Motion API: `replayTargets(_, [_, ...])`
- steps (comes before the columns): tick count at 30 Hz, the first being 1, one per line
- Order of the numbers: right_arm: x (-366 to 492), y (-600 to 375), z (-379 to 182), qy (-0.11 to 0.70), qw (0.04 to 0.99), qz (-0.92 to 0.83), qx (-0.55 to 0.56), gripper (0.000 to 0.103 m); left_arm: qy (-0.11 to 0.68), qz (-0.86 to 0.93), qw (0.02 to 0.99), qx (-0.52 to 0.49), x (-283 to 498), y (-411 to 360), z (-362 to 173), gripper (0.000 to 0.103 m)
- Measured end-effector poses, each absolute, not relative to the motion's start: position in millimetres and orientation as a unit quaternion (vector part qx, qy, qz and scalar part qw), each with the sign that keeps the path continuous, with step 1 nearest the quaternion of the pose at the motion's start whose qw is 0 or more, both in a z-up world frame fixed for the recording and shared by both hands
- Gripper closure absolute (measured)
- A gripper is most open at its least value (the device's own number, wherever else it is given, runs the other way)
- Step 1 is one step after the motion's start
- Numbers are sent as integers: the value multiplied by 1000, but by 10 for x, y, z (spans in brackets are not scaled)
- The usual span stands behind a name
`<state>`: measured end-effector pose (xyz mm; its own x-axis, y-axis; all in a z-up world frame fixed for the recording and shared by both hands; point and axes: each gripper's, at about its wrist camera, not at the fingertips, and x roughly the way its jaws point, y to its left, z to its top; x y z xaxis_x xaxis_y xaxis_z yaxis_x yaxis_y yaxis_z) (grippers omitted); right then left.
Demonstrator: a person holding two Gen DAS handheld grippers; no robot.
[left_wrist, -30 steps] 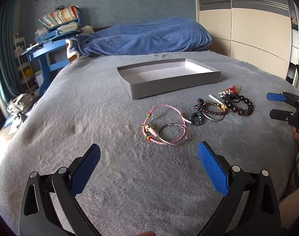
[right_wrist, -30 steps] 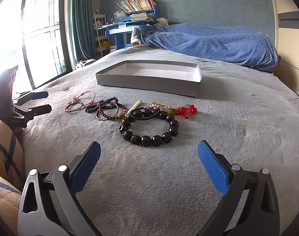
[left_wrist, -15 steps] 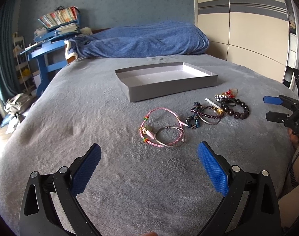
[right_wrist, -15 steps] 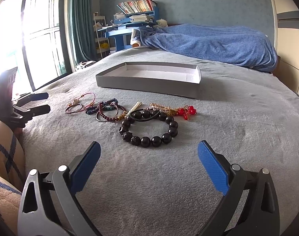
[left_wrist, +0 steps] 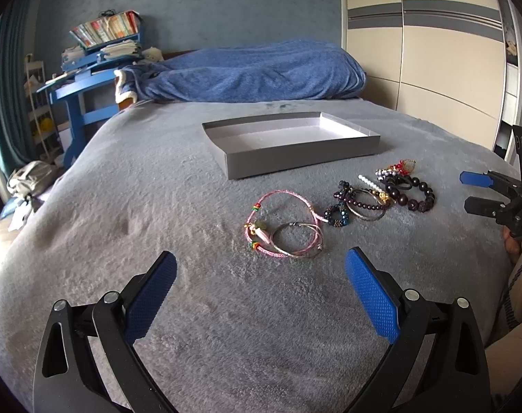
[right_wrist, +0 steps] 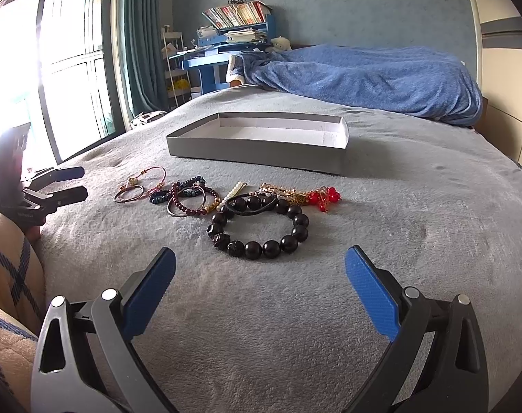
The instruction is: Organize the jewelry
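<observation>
Hovering low over the grey blanket point(left_wrist: 123, 186), the left gripper point(left_wrist: 261, 290) fills the bottom of the left wrist view with its blue pads point(left_wrist: 371, 299) spread wide and nothing between them. Just beyond its tips, at frame centre, lies a pink cord bracelet point(left_wrist: 278, 206) overlapping a thin metal bangle point(left_wrist: 297, 239). To the right of these run a dark blue beaded piece point(left_wrist: 336, 211), a purple bead bracelet point(left_wrist: 364, 203) and other tangled pieces. In the right wrist view the right gripper point(right_wrist: 261, 290) is posed the same way at the bottom edge, fingers wide apart and empty, level with the blanket. Directly ahead of it rests a black bead bracelet point(right_wrist: 261, 227), with a red bead ornament point(right_wrist: 324, 198) just to its upper right. Behind all the jewelry, in the upper middle of both views, sits an empty grey box lid point(right_wrist: 254, 149). A blue quilt point(right_wrist: 364, 75) is heaped at the far end.
</observation>
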<state>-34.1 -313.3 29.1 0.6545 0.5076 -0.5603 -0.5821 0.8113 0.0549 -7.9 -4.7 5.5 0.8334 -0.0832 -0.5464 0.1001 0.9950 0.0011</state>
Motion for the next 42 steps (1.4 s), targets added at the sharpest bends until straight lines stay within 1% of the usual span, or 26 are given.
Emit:
replayTargets(13, [-337,-3131,292,288,907,300,-64,6,286,-50,957,7,-80,0,38,6])
replayTargets(34, [-326,-3151,314,295,907,297,-55,6,291,-48,955,40,-38,-122,121,6])
replayTargets(42, [-231,-3125,337,319,905,278,-51,6,302,-36,950,68,96,-196,207,6])
